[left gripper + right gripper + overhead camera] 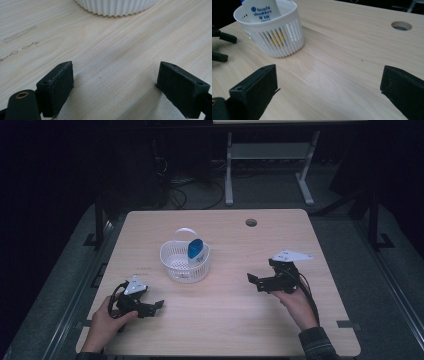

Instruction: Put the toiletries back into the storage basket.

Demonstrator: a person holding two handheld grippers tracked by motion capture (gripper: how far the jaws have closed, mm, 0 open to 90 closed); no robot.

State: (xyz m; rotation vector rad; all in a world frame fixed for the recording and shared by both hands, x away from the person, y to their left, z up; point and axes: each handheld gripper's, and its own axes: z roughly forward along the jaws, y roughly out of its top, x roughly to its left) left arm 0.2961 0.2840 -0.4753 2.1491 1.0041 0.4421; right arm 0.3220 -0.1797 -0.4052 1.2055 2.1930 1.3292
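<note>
A white slatted basket (184, 262) with a handle stands left of the table's middle. A white Head & Shoulders bottle (196, 250) with a blue cap leans inside it. My left gripper (154, 307) rests low near the front left, open, pointing towards the basket's base (117, 7), with bare wood between its jaws (115, 87). My right gripper (256, 283) is held right of the basket, open and empty (327, 87), facing the basket (274, 37) and bottle (262, 11). Something yellow (275, 37) shows through the slats.
The wooden table (240, 320) has a round cable hole (251, 222) at the back, seen too in the right gripper view (401, 25). Faint scuff marks (20, 37) lie left of the basket. The left gripper's jaw tips (222, 47) sit beyond the basket.
</note>
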